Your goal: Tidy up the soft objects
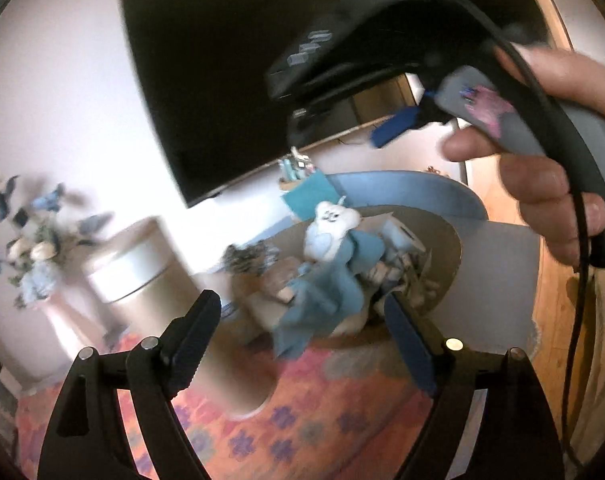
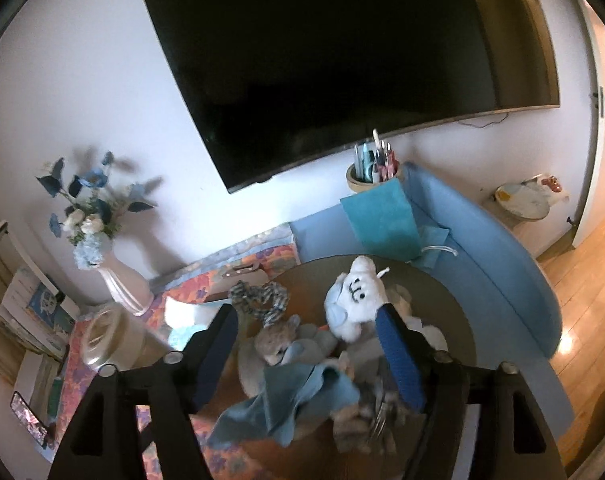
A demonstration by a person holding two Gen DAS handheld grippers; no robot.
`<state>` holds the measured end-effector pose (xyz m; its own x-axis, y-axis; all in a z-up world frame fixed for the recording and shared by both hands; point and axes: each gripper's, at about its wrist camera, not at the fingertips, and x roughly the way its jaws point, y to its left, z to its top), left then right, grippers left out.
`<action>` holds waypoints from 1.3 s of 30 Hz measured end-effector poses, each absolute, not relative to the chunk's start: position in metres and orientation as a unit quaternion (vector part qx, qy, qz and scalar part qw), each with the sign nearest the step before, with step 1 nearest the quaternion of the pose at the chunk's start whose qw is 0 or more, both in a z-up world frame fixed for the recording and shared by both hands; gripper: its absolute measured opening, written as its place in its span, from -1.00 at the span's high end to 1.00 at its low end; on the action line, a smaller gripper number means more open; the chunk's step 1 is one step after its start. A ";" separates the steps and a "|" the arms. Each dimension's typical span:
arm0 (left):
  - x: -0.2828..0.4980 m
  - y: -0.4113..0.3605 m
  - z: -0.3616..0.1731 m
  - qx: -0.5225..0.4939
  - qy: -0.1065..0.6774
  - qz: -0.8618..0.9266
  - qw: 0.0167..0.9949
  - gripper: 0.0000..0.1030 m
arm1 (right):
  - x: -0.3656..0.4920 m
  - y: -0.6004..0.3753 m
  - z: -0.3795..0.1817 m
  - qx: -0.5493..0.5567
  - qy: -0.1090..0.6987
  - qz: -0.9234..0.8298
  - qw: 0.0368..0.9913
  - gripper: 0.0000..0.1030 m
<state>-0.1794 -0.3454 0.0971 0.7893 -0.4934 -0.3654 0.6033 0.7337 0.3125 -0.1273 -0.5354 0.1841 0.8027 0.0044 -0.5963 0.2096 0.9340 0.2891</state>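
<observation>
A blue cloth (image 2: 298, 396) is lying crumpled on top of a pile of soft toys inside a round brown basket (image 2: 454, 312). A white plush toy (image 2: 358, 300) with a drawn face is sitting just behind it, beside a small brown teddy (image 2: 274, 338). The right hand-held gripper (image 2: 308, 356) is hovering over the pile, jaws standing wide, gripping nothing. The left hand-held gripper (image 1: 298, 344) is also gaping wide and empty. The basket is resting on a table with an orange flowered cloth (image 1: 310, 432).
</observation>
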 end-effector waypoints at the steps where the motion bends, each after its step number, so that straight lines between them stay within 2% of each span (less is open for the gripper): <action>1: -0.182 -0.328 0.100 0.203 0.132 -0.292 0.925 -0.61 | -0.136 -0.529 0.186 0.173 0.304 -0.054 0.935 -0.50; 9: -0.156 -0.189 0.118 0.115 0.193 -0.191 0.956 -0.61 | -0.177 -0.453 0.184 0.160 0.281 -0.011 0.946 -0.50; 15: -0.141 -0.096 0.154 0.075 0.179 -0.083 0.978 -0.62 | -0.158 -0.357 0.192 0.118 0.287 0.066 0.948 -0.52; 20: -0.113 -0.043 0.161 0.047 0.200 -0.029 0.978 -0.63 | -0.124 -0.270 0.188 0.074 0.289 0.101 0.949 -0.73; 25: -0.070 -0.011 0.132 0.008 0.234 -0.006 0.972 -0.64 | -0.079 -0.222 0.159 0.072 0.289 0.085 0.951 -0.73; 30: -0.038 -0.002 0.094 -0.015 0.250 -0.004 0.968 -0.64 | -0.039 -0.205 0.124 0.085 0.304 0.076 0.946 -0.73; 35: -0.005 0.004 0.052 -0.030 0.280 0.005 0.960 -0.64 | -0.012 -0.185 0.090 0.037 0.302 0.054 0.951 -0.73; 39: 0.008 0.012 0.035 -0.039 0.312 0.018 0.949 -0.64 | -0.003 -0.186 0.062 0.042 0.310 0.059 0.948 -0.73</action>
